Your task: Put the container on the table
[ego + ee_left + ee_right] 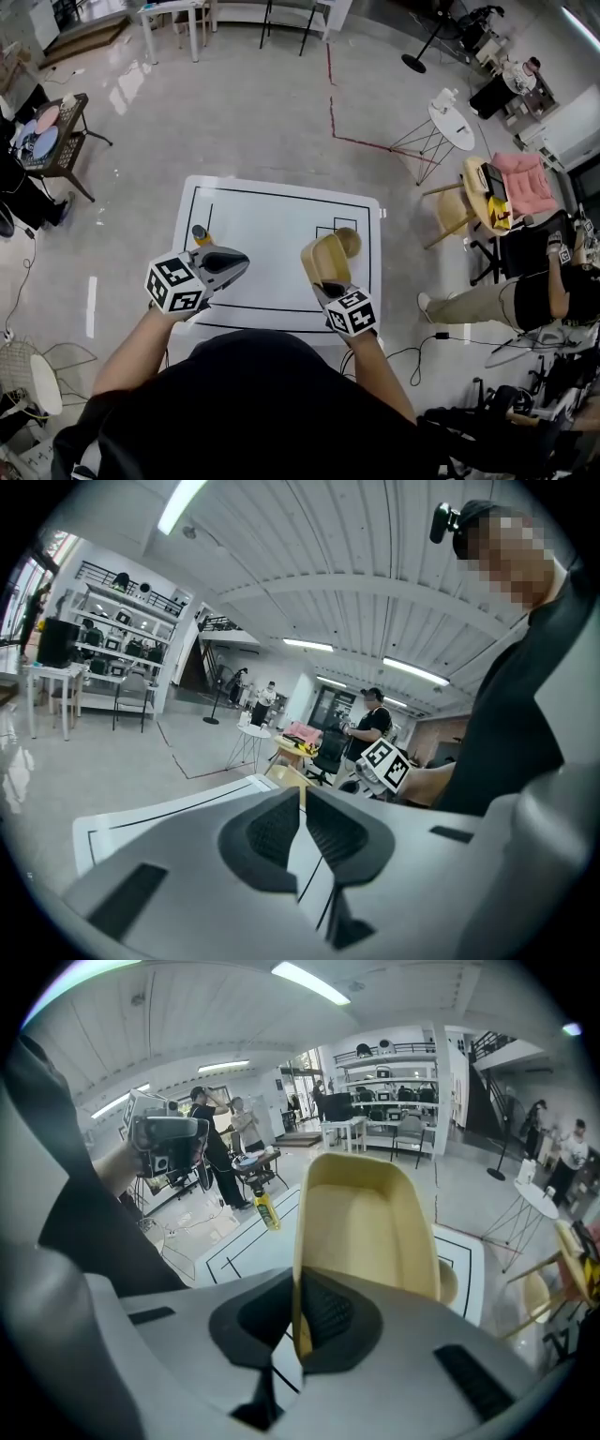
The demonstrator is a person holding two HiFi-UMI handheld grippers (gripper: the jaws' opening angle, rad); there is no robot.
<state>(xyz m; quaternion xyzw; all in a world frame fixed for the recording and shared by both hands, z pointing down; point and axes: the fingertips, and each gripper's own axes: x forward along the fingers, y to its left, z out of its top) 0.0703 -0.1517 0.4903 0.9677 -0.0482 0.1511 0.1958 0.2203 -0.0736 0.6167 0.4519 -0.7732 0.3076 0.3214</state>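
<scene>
A tan, tub-shaped container [326,260] hangs tilted just above the right part of the white table [272,216]. My right gripper [323,283] is shut on its near rim. The right gripper view shows the container [366,1222] rising from the jaws, the rim pinched between the pads of the right gripper [298,1335]. A round tan piece [350,241] lies on the table just beyond it. My left gripper [239,263] hovers over the table's left side, shut and empty. In its own view the left gripper [302,803] shows pads that meet at the tips.
A small yellow bottle [200,234] stands on the table beside the left gripper. The table carries black outlines. To the right are a wooden chair [457,214], a pink cushion [525,178] and a seated person [525,286]. A round white side table [453,122] stands beyond.
</scene>
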